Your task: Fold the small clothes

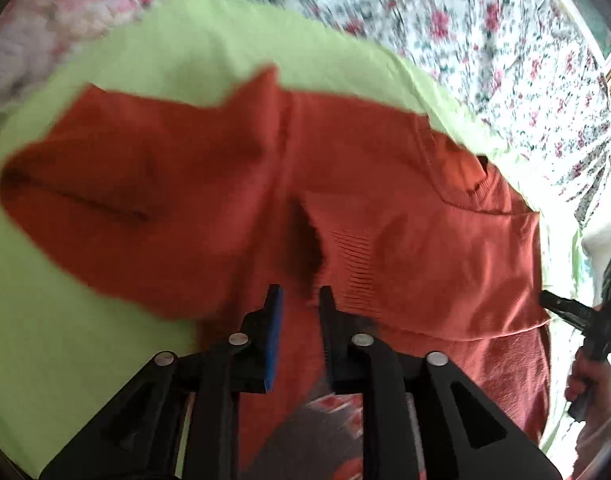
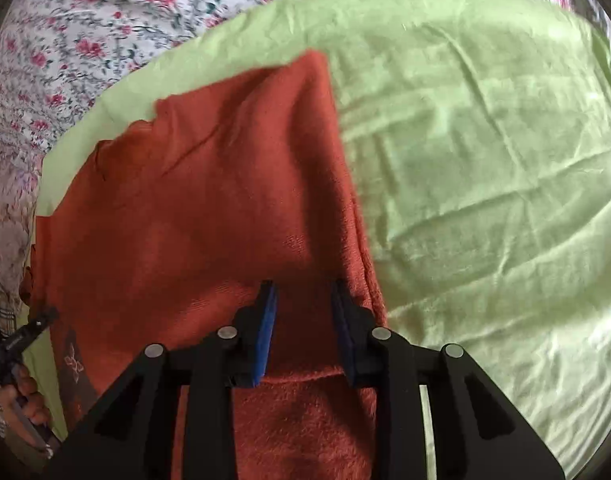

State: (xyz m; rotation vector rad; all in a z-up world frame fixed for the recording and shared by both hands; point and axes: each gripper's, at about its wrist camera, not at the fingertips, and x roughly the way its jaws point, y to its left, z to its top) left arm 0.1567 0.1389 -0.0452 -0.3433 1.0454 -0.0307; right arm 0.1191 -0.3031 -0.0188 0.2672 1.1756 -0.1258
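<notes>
Both grippers, left [image 1: 299, 292] and right [image 2: 303, 286], hang open just above the sweater [image 1: 345, 200]. It lies on the green cloth [image 2: 485, 160], probably ready for folding.

1. The left wrist camera sat just behind the left gripper [image 1: 299, 294], looking forward and down along its 2 fingers, close above the orange sweater [image 1: 345, 200] on the green cloth [image 1: 65, 360].
2. The right wrist camera sat just behind the right gripper [image 2: 303, 290], also tilted down, close over the same orange sweater [image 2: 209, 220] and green cloth [image 2: 485, 160].
3. Both views shared the sweater, the cloth and the floral bedsheet [image 1: 485, 40] beyond.
4. Each view caught the other gripper at its edge: the right one at the left view's right margin, the left one at the right view's left margin.
</notes>
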